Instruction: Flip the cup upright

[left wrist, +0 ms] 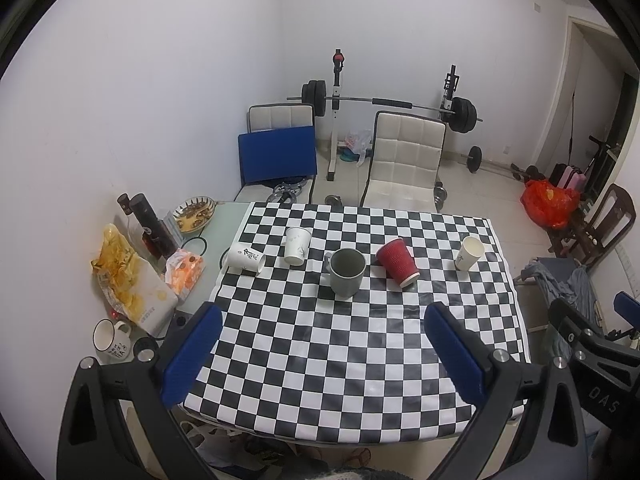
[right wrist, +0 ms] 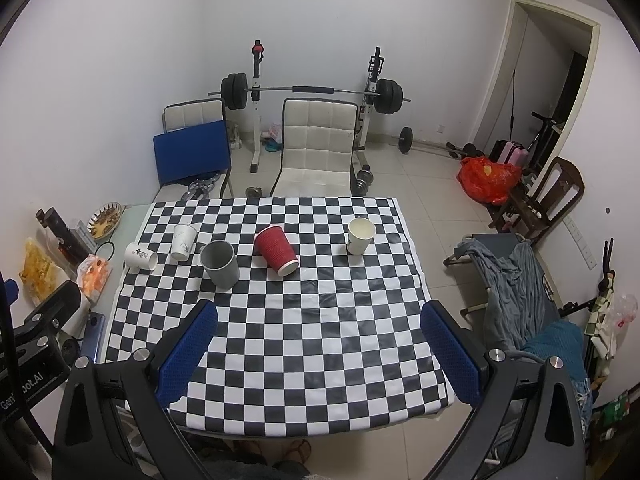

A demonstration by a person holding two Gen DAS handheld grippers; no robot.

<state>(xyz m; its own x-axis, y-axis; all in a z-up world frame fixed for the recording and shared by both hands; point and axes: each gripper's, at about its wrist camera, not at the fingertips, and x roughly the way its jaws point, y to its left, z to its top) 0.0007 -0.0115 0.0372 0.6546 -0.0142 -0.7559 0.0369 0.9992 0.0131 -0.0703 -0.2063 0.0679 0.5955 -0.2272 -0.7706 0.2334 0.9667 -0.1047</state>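
On the checkered table point(left wrist: 360, 360) point(right wrist: 300, 340) a red paper cup point(left wrist: 397, 262) point(right wrist: 277, 250) lies on its side, mouth toward me. A white printed cup point(left wrist: 247, 259) point(right wrist: 140, 257) lies on its side at the left. A grey mug point(left wrist: 346, 272) point(right wrist: 220, 263) stands upright. A white paper cup point(left wrist: 297, 245) point(right wrist: 183, 241) stands mouth down. Another white paper cup point(left wrist: 469, 253) point(right wrist: 360, 235) stands upright at the right. My left gripper point(left wrist: 322, 312) and right gripper point(right wrist: 320, 310) are open, empty, held above the table's near part.
Left of the table lie snack bags point(left wrist: 128, 280), a dark bottle point(left wrist: 154, 228), a bowl point(left wrist: 194, 212) and a white mug point(left wrist: 110, 338). Two chairs point(left wrist: 404, 160) and a barbell rack point(left wrist: 384, 104) stand behind. A cot with clothes point(right wrist: 516, 280) stands to the right.
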